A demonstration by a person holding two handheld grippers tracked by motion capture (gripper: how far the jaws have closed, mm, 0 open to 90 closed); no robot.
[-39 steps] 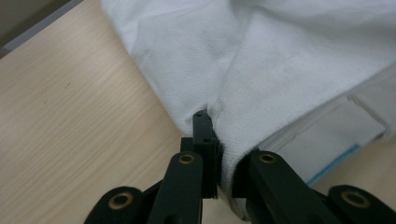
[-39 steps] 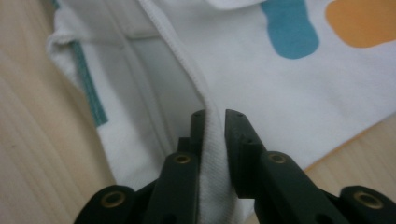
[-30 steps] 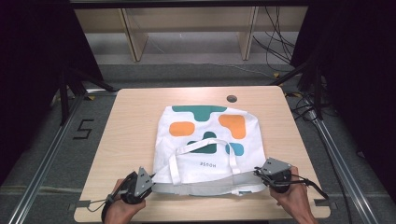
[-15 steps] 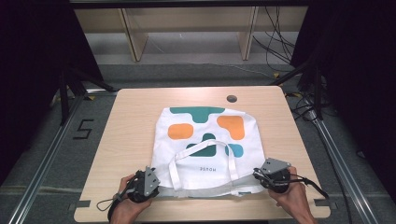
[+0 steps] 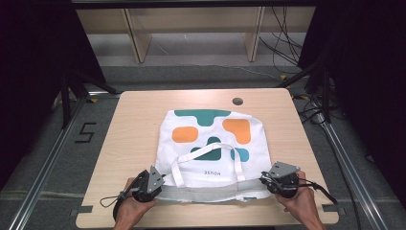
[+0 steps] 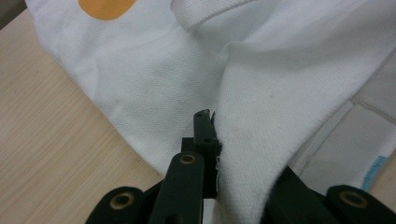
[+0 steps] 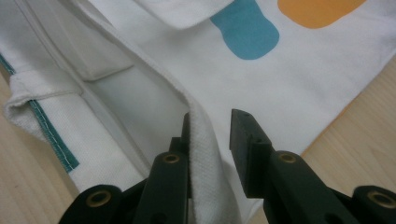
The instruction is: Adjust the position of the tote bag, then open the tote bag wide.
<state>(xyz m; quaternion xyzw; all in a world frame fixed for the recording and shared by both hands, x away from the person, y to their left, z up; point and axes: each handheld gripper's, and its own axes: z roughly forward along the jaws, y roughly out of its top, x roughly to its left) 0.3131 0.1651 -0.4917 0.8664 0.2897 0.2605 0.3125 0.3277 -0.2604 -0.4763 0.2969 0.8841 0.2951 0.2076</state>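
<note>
Lying flat mid-bench [image 5: 134,120], the printed tote bag [image 5: 210,143] has its open mouth at six o'clock. The left gripper [image 6: 208,140] has its jaws clamped on the top hem; the right gripper [image 7: 210,140] has just been opening, hem between the jaws (one pad clear). Next, I judge: re-close right, then lift evenly.

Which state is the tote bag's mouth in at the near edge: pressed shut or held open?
Held open: the tote bag shows its inner lining below the lifted top layer, in the high view.
</note>
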